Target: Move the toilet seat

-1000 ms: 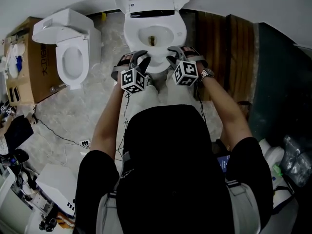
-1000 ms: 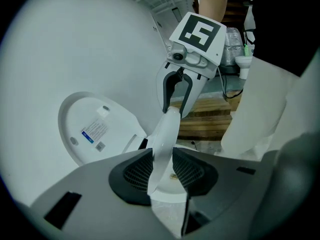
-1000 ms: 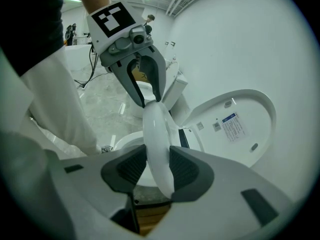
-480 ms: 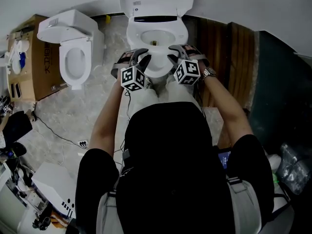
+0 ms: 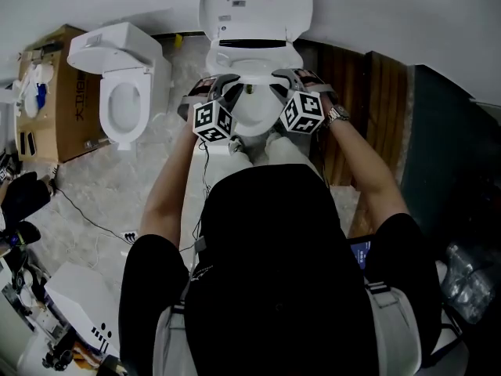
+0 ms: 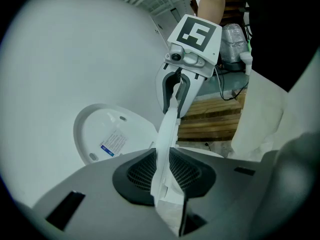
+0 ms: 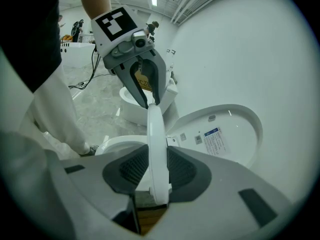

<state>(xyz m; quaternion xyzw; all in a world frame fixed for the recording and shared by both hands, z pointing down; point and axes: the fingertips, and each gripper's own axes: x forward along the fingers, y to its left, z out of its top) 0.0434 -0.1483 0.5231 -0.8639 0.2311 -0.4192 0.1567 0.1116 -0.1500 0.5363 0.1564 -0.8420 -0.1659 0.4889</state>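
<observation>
Up it comes! The left gripper at eleven o'clock and the right gripper at one have just been closing and now pinch the toilet seat, which is higher off the bowl than a second ago, nearer the lid at twelve.

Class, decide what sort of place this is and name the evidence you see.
Probably a workshop or test space, not a real bathroom: one toilet stands beside a second toilet, with a cardboard box, a wooden pallet and loose cables on the floor.
</observation>
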